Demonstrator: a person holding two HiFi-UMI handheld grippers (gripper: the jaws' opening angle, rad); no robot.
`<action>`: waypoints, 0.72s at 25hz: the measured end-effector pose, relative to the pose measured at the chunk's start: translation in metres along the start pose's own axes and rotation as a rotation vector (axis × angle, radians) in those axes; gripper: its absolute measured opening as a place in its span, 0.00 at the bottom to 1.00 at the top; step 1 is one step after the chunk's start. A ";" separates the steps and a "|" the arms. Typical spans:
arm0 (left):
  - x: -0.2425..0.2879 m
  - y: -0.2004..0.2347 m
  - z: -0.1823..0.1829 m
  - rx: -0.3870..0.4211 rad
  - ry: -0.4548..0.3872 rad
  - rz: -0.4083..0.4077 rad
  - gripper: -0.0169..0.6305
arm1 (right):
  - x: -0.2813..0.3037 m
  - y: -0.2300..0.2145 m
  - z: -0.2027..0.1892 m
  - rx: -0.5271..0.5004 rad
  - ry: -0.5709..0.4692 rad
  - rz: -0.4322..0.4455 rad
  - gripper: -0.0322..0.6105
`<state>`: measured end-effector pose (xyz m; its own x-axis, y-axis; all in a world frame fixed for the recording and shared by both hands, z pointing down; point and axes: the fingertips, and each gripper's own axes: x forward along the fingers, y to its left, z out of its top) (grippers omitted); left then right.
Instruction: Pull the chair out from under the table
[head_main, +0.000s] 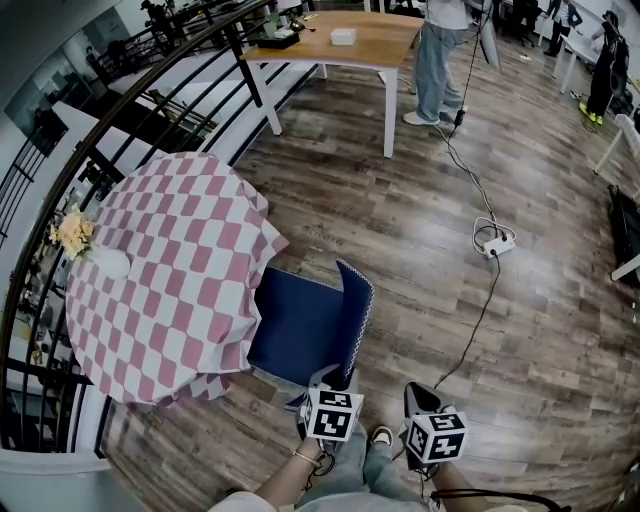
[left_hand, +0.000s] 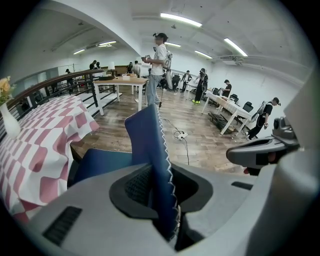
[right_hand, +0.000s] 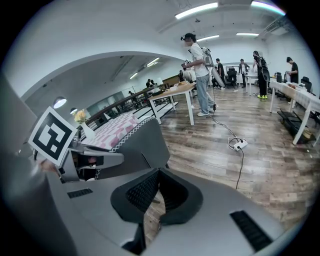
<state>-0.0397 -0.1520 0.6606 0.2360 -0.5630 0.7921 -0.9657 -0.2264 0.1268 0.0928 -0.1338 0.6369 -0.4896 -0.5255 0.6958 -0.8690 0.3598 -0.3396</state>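
a: where's the chair (head_main: 300, 325)?
b: its seat edge is tucked under the table (head_main: 170, 240). the left gripper (left_hand: 162, 190) is clamped on its back; the right gripper (right_hand: 156, 185) is closed, with nothing in it.
a: what could go wrong?
b: pulling from the top may tip it, or the thin back may slip out. the cloth (head_main: 215, 330) could catch the seat and drag the vase (head_main: 108, 262).
a: anything in the way?
b: a shoe (head_main: 382, 436) is close behind; a cable (head_main: 480, 310) lies off to the right.
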 end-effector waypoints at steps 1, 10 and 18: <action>0.000 -0.002 0.000 0.003 0.001 -0.002 0.16 | -0.001 -0.001 0.000 0.001 -0.001 -0.001 0.08; 0.001 -0.016 -0.002 0.008 0.007 -0.027 0.16 | -0.007 -0.009 -0.002 0.010 -0.004 -0.008 0.08; 0.004 -0.028 -0.001 0.008 0.005 -0.034 0.16 | -0.015 -0.020 -0.004 0.021 -0.008 -0.022 0.08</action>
<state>-0.0113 -0.1472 0.6608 0.2677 -0.5509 0.7904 -0.9564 -0.2512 0.1488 0.1177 -0.1296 0.6360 -0.4712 -0.5388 0.6983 -0.8806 0.3325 -0.3376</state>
